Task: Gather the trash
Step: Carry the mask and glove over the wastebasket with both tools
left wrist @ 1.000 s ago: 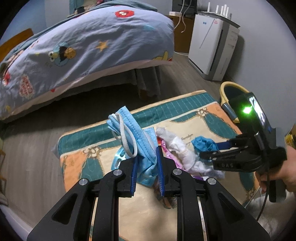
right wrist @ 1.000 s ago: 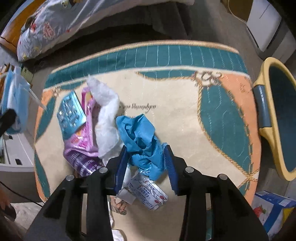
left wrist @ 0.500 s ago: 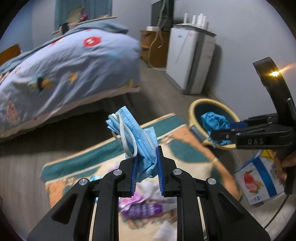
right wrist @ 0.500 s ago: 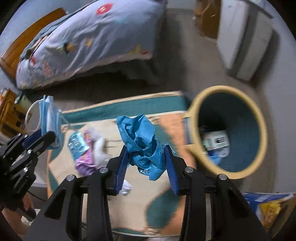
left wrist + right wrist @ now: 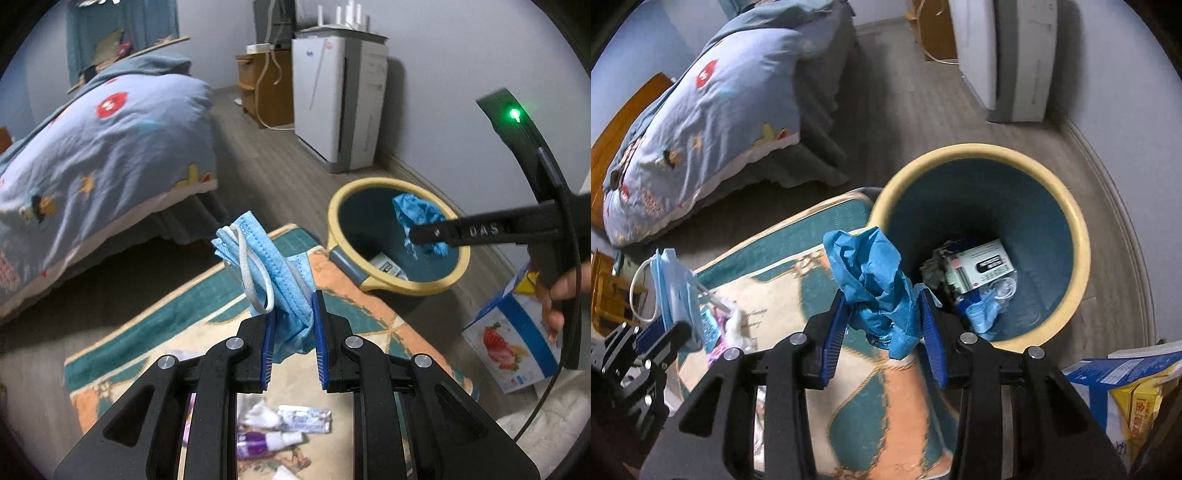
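Observation:
My left gripper (image 5: 291, 314) is shut on a light blue face mask (image 5: 271, 266) with white ear loops, held above the rug. My right gripper (image 5: 884, 301) is shut on a crumpled blue glove (image 5: 875, 273). In the left wrist view that blue glove (image 5: 417, 218) hangs over the mouth of the yellow-rimmed teal bin (image 5: 334, 214). In the right wrist view the bin (image 5: 1075, 225) lies just ahead and right of the fingers, with a white packet (image 5: 979, 267) and other scraps inside. The left gripper (image 5: 670, 328) with the mask (image 5: 674, 288) shows at the left edge.
A patterned teal and orange rug (image 5: 177, 314) still carries wrappers (image 5: 303, 422) and a purple packet (image 5: 255, 441). A bed with a blue cartoon quilt (image 5: 92, 147) stands at left, a white air purifier (image 5: 340, 99) at the back wall, a blue carton (image 5: 513, 332) right of the bin.
Both grippers have lifted off the rug and swung right toward the bin with their loads. The glove now hangs over the bin opening. The mask trails behind above the rug.

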A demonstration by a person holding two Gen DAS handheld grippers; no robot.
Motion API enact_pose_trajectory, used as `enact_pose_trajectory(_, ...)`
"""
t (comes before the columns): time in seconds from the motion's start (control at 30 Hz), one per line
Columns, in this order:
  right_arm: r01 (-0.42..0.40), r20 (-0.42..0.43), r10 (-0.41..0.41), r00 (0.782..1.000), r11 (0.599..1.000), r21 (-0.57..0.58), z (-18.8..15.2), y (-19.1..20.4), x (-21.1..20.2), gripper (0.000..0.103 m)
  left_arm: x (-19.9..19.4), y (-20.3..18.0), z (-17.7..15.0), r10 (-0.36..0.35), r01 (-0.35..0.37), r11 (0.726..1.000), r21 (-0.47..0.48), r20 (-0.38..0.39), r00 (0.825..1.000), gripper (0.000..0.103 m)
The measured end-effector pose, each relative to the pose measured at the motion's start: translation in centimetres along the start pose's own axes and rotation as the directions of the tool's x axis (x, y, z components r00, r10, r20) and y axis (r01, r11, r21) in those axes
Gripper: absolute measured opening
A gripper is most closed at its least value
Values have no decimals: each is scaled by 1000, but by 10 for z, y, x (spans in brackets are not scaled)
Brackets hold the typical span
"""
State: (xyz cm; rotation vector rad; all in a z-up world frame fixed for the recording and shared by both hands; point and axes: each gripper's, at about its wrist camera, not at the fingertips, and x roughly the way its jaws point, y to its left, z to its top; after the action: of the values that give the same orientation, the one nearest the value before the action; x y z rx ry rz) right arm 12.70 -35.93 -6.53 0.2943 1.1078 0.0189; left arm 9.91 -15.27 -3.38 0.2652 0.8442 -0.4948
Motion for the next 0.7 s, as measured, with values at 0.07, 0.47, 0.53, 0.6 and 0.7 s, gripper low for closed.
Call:
enact_pose_trajectory(0.07,0,6,0,1000,1000,19,4,-12,0,39,7,-11,11,-9,9,999,36,0,1000,20)
enact_pose_trajectory(0.47,17,35,-24,999,981,192,14,-93,4,39,46,-44,64,-88,86,991,105,20,996,20)
enact_pose_trajectory(0.53,26,20,-31,999,978,206,13,-102,9,39,57,-51,66,-106,104,988,115,10,994,20)
enact_pose_trajectory(0.6,38,9,-40,999,978,207,13,-107,14,39,69,-58,67,-103,103,985,136,-6,995,20)
enact_pose_trajectory(0.7,47,4,-49,999,976,214,16,-115,19,39,87,-65,69,-99,102,984,148,-29,995,20)
